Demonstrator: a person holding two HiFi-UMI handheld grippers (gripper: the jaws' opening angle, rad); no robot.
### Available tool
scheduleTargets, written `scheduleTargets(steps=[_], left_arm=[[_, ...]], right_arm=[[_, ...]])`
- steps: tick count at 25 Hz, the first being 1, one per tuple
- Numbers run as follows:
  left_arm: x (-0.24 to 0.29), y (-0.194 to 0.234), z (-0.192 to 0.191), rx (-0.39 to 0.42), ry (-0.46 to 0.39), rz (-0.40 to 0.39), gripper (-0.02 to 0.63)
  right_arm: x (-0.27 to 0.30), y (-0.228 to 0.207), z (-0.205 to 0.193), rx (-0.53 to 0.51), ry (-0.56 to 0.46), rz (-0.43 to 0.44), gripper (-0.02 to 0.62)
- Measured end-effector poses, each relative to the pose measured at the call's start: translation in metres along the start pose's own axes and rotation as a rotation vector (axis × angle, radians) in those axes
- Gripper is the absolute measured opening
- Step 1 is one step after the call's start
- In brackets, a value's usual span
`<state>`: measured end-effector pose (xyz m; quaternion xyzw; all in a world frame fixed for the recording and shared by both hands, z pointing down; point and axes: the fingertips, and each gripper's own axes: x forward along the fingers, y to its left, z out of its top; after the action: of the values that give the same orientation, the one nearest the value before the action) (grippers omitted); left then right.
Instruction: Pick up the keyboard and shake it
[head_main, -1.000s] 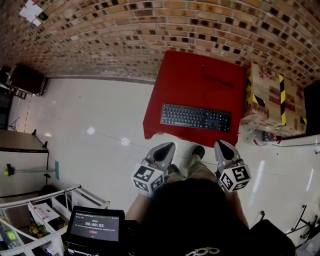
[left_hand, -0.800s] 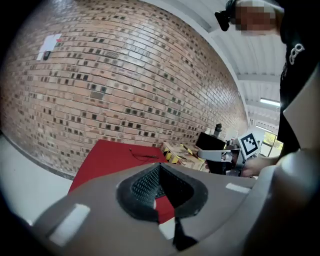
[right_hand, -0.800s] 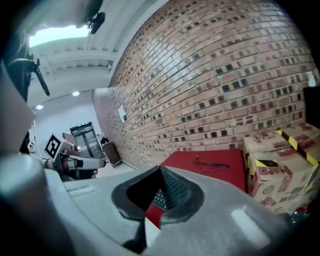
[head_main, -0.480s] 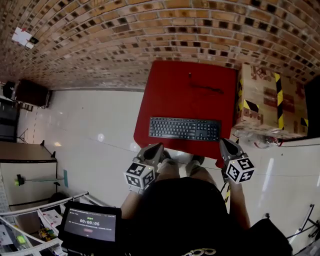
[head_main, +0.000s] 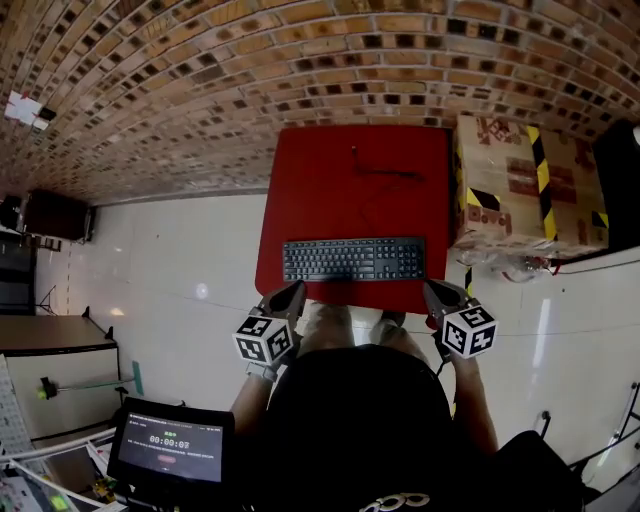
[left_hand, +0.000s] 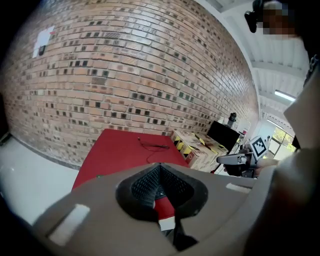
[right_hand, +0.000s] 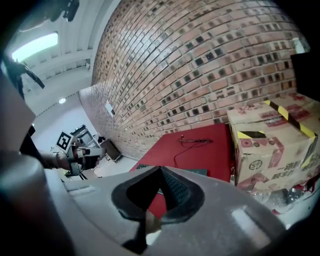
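Note:
A black keyboard lies flat along the near edge of the red table. My left gripper hovers just short of the keyboard's left front corner, shut and empty. On the other side, my right gripper is off the right front corner, shut as well with nothing held. Neither touches the keyboard. In the left gripper view the closed jaws point over the red table. The right gripper view has its closed jaws covering most of the keyboard.
A thin black cable lies at the table's far side. A taped cardboard box stands against the table's right side, with clear plastic below it. A brick wall runs behind. A tablet screen is at the lower left.
The person has stepped up to the table: table and keyboard have come nearer and centred. Both grippers, still shut, have moved from over the floor to the table's front edge.

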<state>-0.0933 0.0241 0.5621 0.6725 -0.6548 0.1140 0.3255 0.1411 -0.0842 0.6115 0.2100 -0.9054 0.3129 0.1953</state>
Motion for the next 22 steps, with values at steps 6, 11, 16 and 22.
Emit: scheduleTargets(steps=[6, 11, 16, 22], left_arm=[[0.016, 0.06, -0.033, -0.064, 0.091, 0.007, 0.132], [0.054, 0.116, -0.072, -0.177, 0.208, -0.008, 0.304], [0.095, 0.156, -0.098, -0.219, 0.323, -0.026, 0.35], [0.121, 0.191, -0.131, -0.249, 0.443, -0.02, 0.382]], right_arm=[[0.019, -0.018, -0.008, 0.006, 0.085, -0.003, 0.057], [0.051, -0.042, -0.025, 0.005, 0.194, -0.048, 0.153], [0.085, -0.078, -0.046, 0.048, 0.32, -0.07, 0.249], [0.122, -0.115, -0.062, 0.069, 0.438, -0.128, 0.306]])
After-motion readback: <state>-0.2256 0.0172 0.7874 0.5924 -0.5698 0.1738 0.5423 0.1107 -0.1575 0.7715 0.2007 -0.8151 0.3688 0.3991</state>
